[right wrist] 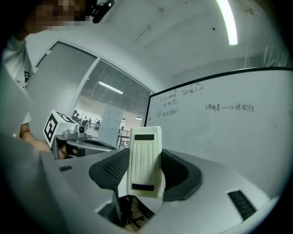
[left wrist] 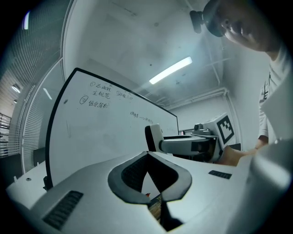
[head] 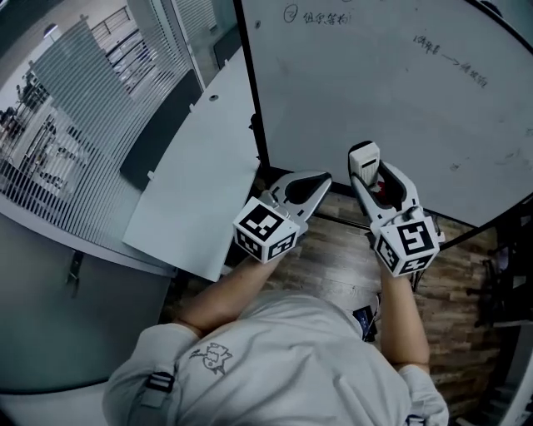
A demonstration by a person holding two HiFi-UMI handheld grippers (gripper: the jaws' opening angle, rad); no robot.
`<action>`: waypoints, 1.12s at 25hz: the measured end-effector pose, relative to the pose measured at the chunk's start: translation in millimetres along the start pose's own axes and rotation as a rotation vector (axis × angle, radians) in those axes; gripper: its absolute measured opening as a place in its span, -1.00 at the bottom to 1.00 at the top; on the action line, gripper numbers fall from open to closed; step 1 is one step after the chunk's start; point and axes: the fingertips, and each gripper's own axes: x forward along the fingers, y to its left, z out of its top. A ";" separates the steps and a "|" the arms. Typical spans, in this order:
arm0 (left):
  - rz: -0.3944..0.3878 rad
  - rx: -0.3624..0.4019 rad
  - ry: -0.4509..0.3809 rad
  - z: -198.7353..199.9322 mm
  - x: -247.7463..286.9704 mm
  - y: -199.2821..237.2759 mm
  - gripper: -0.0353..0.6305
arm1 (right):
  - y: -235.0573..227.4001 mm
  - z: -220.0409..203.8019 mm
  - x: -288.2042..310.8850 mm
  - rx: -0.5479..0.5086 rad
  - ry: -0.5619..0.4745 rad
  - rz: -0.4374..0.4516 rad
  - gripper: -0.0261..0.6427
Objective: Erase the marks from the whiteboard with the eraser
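Observation:
The whiteboard stands in front of me, its lower edge just beyond both grippers. It bears handwritten marks at the top left and an arrow line at the upper right. The same marks show in the right gripper view. My right gripper is shut on a white ribbed eraser, which stands upright between the pads a short way from the board. My left gripper is shut with nothing in it, and its tips point at the board's lower left part.
A white tabletop lies to the left, against the board's black frame. Glass walls with blinds run behind it. Wooden floor shows below the grippers. Dark stand parts sit at the right edge.

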 end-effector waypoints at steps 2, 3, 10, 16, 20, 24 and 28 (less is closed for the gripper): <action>0.008 0.001 -0.006 2.3 -1.3 -16.5 -0.88 | 4.2 -2.4 -24.5 0.015 -0.022 -0.006 -0.22; 0.015 0.000 -0.008 2.5 -2.3 -24.7 -0.88 | 6.6 -2.8 -36.3 0.019 -0.031 -0.005 -0.22; 0.051 -0.014 -0.025 0.2 -6.3 -84.1 -0.88 | 18.7 -6.1 -105.8 0.028 -0.062 0.028 -0.22; 0.070 -0.034 -0.015 -10.4 -25.1 -138.2 -0.88 | 38.4 -15.5 -163.1 0.052 -0.062 0.060 -0.22; 0.090 -0.044 0.006 -20.1 -48.0 -168.4 -0.88 | 58.2 -23.6 -195.4 0.072 -0.056 0.083 -0.22; 0.103 -0.034 0.027 -26.6 -70.8 -193.6 -0.88 | 74.8 -32.8 -221.8 0.113 -0.057 0.089 -0.22; 0.111 -0.027 0.051 -34.9 -94.4 -209.9 -0.88 | 96.1 -40.8 -241.6 0.134 -0.065 0.098 -0.22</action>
